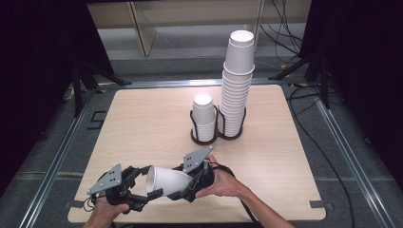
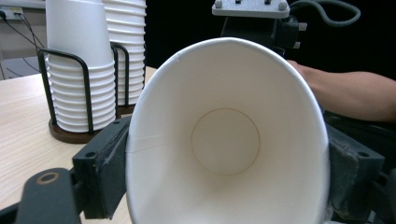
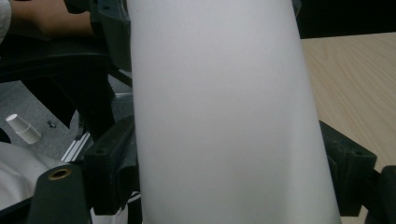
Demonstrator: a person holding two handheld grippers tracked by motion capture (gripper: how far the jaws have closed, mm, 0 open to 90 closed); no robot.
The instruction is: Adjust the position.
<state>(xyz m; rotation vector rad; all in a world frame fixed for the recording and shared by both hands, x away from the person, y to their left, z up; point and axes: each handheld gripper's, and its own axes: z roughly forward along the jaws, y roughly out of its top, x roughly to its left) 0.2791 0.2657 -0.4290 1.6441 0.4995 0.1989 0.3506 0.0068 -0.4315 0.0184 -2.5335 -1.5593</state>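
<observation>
Both the left gripper and right gripper have jaws clamped on one cup, near the table's front edge; bare table lies ahead.

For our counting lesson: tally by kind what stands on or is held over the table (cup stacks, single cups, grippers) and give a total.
Cup stacks: 2 (short stack, tall stack)
Single cup: 1
Grippers: 2 (left gripper, right gripper)
Total: 5
</observation>
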